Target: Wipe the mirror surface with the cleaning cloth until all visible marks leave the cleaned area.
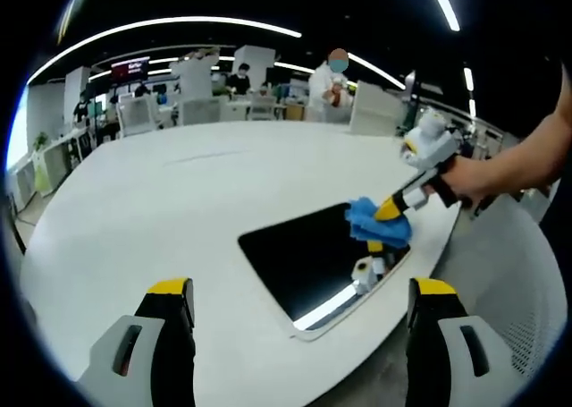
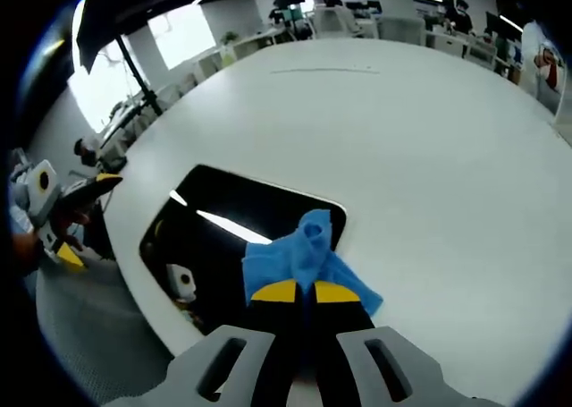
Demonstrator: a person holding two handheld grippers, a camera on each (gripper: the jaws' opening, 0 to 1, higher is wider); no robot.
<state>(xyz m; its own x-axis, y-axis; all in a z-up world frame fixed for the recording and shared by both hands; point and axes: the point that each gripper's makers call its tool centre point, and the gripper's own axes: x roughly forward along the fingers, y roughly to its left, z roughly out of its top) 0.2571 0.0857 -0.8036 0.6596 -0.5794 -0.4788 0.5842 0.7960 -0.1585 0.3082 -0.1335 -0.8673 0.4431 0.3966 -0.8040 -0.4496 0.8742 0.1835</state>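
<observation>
White tabletop [image 2: 429, 139] carries the mirror [image 2: 241, 233] near its edge; my right hand-held gripper [image 2: 299, 292] pinches the soft, limp blue cloth [image 2: 304, 255] bunched on the fragile glass, left hand-held gripper [image 1: 299, 304] gaping empty beside the mirror.
</observation>
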